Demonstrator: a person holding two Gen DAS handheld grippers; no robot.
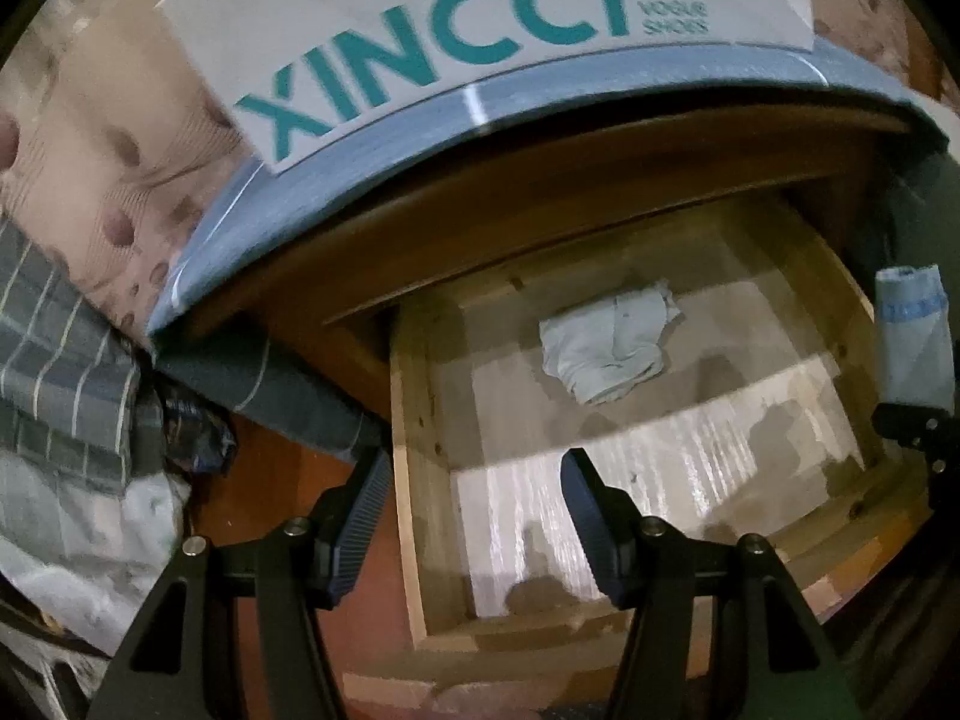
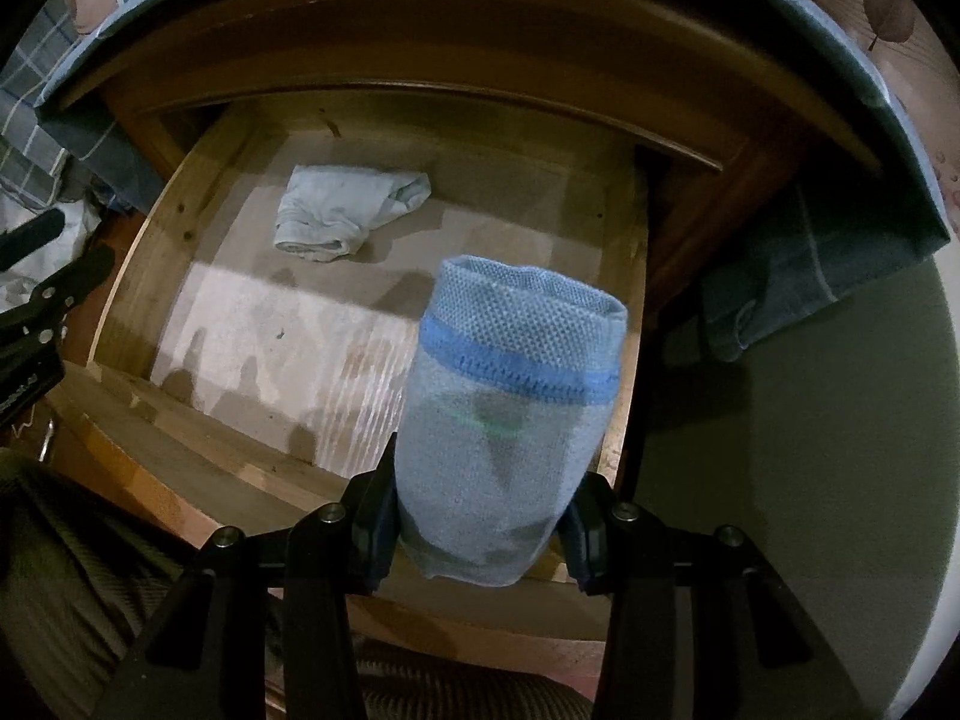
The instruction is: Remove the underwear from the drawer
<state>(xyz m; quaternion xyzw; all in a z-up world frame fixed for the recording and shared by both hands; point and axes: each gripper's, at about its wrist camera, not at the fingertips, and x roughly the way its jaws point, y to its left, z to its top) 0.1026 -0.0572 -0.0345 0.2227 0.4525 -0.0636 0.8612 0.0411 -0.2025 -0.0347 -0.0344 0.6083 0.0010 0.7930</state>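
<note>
One blue piece (image 2: 510,420) is sitting pinched in the right gripper (image 2: 480,534) above the drawer (image 2: 144,252); left gripper (image 1: 474,510) is hovering spread, empty (pale piece (image 1: 606,348) remaining inside).

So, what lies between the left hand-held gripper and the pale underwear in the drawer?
Only bare drawer floor, seen in the left wrist view, between gripper and underwear.

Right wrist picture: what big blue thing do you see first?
A rolled blue piece of underwear with a darker blue band fills the middle, pinched in the right gripper above the open wooden drawer. Behind it, a pale folded piece of underwear lies on the drawer's floor. In the left wrist view, big teal XINCCI letters stand out on top.
</note>
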